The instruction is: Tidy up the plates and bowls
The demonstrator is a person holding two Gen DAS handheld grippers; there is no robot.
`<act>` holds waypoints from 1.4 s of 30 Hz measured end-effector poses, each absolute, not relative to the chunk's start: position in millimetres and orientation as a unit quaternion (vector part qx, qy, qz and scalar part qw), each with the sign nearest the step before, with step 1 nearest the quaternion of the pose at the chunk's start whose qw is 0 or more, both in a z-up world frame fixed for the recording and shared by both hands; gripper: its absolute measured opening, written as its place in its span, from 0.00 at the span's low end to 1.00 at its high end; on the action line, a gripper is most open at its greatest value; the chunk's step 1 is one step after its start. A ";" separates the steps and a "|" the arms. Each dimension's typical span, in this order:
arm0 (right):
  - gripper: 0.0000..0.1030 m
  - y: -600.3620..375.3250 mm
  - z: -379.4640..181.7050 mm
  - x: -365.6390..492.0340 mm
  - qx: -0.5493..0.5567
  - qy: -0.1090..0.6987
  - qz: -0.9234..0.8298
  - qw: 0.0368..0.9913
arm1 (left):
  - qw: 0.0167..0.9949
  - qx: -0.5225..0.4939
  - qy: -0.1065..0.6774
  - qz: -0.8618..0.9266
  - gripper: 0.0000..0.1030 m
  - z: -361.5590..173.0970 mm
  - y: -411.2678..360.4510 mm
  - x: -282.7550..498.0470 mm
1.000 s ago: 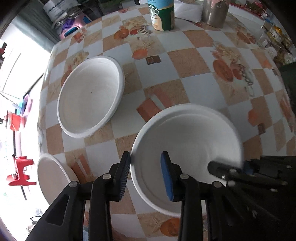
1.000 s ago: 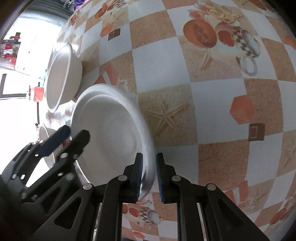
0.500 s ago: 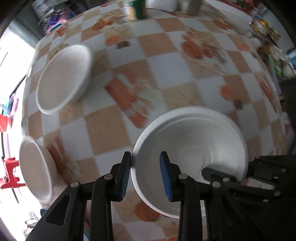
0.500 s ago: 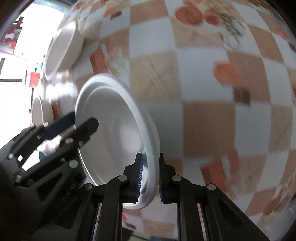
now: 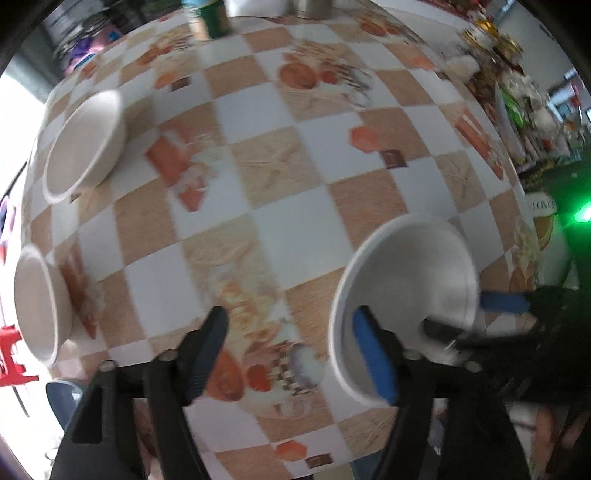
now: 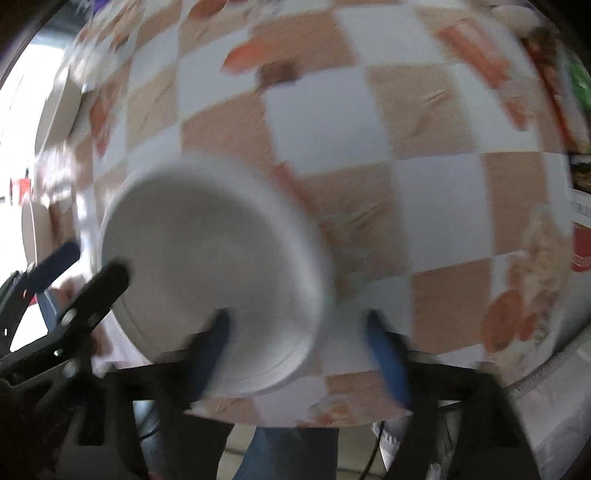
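A white bowl sits near the table's front right edge; it also shows in the right wrist view. My left gripper is open, its jaws spread wide astride the bowl's left rim. My right gripper is open too, astride the bowl's right rim; it shows blurred in the left wrist view. A second white bowl lies at the far left and a third at the left edge.
The checkered tablecloth covers the table. A green cup and a metal tumbler stand at the far edge. Cluttered goods lie off the right side. A red object lies below left.
Both grippers have opened wide and let go of the bowl. The bowl has moved right, toward the table's front right edge. The views are blurred by motion.
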State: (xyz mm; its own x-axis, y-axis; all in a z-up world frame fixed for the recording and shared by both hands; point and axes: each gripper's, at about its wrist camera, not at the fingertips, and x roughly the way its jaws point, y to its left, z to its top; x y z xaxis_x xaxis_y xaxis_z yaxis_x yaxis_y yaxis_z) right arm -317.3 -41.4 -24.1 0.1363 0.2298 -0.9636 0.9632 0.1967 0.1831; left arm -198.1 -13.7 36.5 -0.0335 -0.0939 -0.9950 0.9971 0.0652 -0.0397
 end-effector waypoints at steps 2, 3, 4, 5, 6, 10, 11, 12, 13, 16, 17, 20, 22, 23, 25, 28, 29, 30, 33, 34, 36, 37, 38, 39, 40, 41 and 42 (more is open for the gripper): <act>0.79 -47.3 -17.1 -322.3 0.530 0.549 -0.367 0.532 | 0.532 0.438 0.510 -0.514 0.76 42.7 -6.3 -181.3; 0.79 -50.2 -14.3 -325.7 0.528 0.545 -0.379 0.529 | 0.531 0.435 0.515 -0.513 0.76 44.9 -1.6 -174.6; 0.79 -54.9 -11.2 -323.9 0.526 0.541 -0.392 0.527 | 0.531 0.433 0.519 -0.510 0.76 47.5 2.6 -167.9; 0.79 -58.3 -6.1 -321.9 0.521 0.537 -0.404 0.527 | 0.533 0.431 0.522 -0.507 0.76 50.5 7.7 -162.5; 0.79 -59.8 -0.7 -327.6 0.516 0.533 -0.411 0.530 | 0.537 0.429 0.524 -0.503 0.76 53.5 11.0 -155.7; 0.79 -71.2 21.6 -299.1 0.499 0.518 -0.409 0.561 | 0.567 0.411 0.528 -0.480 0.76 67.3 27.5 -125.6; 0.79 -72.7 28.5 -286.4 0.496 0.516 -0.401 0.572 | 0.576 0.405 0.529 -0.473 0.76 71.0 30.3 -118.5; 0.79 -72.6 31.2 -272.7 0.493 0.515 -0.394 0.580 | 0.583 0.402 0.530 -0.466 0.76 72.6 28.3 -110.8; 0.79 -74.0 34.7 -257.4 0.490 0.516 -0.385 0.588 | 0.592 0.398 0.532 -0.456 0.76 74.3 30.0 -100.5; 0.79 -68.1 36.0 -217.3 0.488 0.520 -0.352 0.607 | 0.621 0.384 0.535 -0.425 0.76 81.7 37.7 -62.5; 0.79 -60.0 37.5 -204.9 0.488 0.521 -0.339 0.613 | 0.631 0.380 0.534 -0.414 0.76 83.0 40.3 -49.7; 0.79 -54.4 28.5 -159.9 0.487 0.527 -0.306 0.626 | 0.657 0.370 0.534 -0.383 0.76 83.7 45.9 -11.8; 0.79 -50.0 27.8 -138.7 0.481 0.533 -0.286 0.634 | 0.670 0.360 0.537 -0.365 0.76 85.7 52.1 13.2; 0.79 -48.2 23.1 -128.4 0.480 0.536 -0.276 0.637 | 0.677 0.355 0.539 -0.354 0.76 85.2 53.8 25.8; 0.79 -45.3 17.2 -105.7 0.479 0.543 -0.260 0.639 | 0.686 0.346 0.543 -0.338 0.76 83.3 55.7 45.1; 0.79 -42.6 8.4 -72.2 0.471 0.553 -0.247 0.641 | 0.696 0.333 0.552 -0.317 0.76 76.3 56.2 71.3; 0.79 -42.1 6.3 -62.2 0.467 0.554 -0.245 0.644 | 0.699 0.328 0.554 -0.312 0.76 73.6 55.7 78.5; 0.79 -41.8 4.0 -52.6 0.463 0.556 -0.242 0.646 | 0.701 0.326 0.554 -0.308 0.76 70.6 54.7 84.7; 0.79 -40.4 0.3 -28.8 0.455 0.562 -0.233 0.650 | 0.708 0.328 0.553 -0.293 0.76 60.7 51.3 100.4; 0.79 -39.9 -2.4 -21.3 0.453 0.564 -0.230 0.651 | 0.712 0.329 0.548 -0.290 0.76 57.9 49.7 105.4; 0.79 -38.9 -7.5 -6.3 0.446 0.572 -0.223 0.652 | 0.715 0.336 0.542 -0.286 0.76 51.9 44.9 111.5; 0.79 -38.5 -10.3 -0.9 0.446 0.573 -0.220 0.651 | 0.716 0.339 0.541 -0.282 0.76 48.4 43.5 114.8; 0.79 -38.2 -13.8 5.8 0.448 0.574 -0.215 0.651 | 0.715 0.339 0.542 -0.283 0.76 44.4 42.1 118.5; 0.79 -37.9 -17.4 11.9 0.447 0.576 -0.213 0.650 | 0.711 0.338 0.546 -0.286 0.76 39.4 40.2 121.7; 0.79 -37.4 -19.6 16.0 0.444 0.578 -0.214 0.650 | 0.706 0.341 0.551 -0.286 0.76 34.3 38.5 124.4; 0.79 -37.3 -23.2 20.3 0.442 0.581 -0.214 0.649 | 0.702 0.344 0.554 -0.285 0.76 29.3 36.2 126.8; 0.78 -37.1 -25.5 22.6 0.444 0.581 -0.213 0.648 | 0.700 0.347 0.555 -0.285 0.76 25.7 34.5 128.5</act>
